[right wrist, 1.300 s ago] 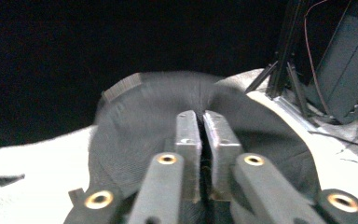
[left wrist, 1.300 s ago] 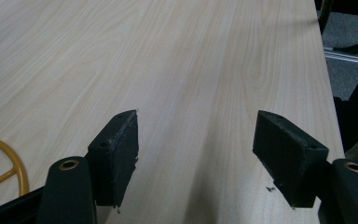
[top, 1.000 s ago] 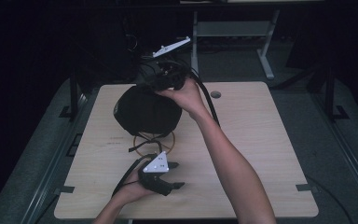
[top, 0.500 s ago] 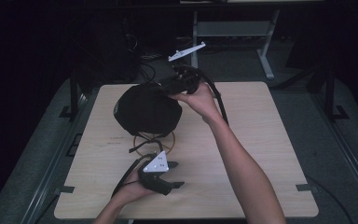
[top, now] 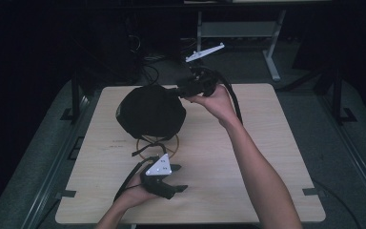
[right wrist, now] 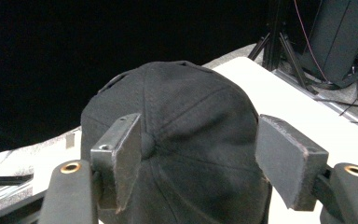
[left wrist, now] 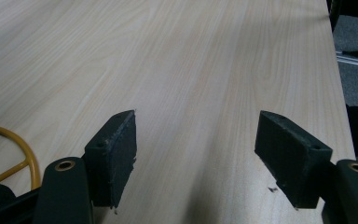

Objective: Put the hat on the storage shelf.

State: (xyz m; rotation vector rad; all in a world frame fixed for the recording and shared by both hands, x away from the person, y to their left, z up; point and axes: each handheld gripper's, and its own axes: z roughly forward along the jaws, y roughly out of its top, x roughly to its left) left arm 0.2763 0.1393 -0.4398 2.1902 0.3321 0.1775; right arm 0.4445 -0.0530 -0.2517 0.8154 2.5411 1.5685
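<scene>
So the right gripper (top: pixel 180 90) has swung off to the right of the black cap (top: pixel 150 112) since a second ago.

Its arm reaches long across the table (top: pixel 267 143), jaws wide apart over the crown, gripping nothing. Cap sits on the yellow wire stand (top: pixel 171 145), far-left of centre. Left gripper (top: pixel 177 177) rests near the front edge, jaws spread, empty.

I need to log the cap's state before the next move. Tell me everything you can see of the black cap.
The black cap is a panelled fabric baseball cap with stitched seams meeting at a top button and small eyelets. It sits dome up on a yellow wire stand at the table's far-left part. The right gripper is at its crown, jaws open either side of the button; contact cannot be told.
</scene>
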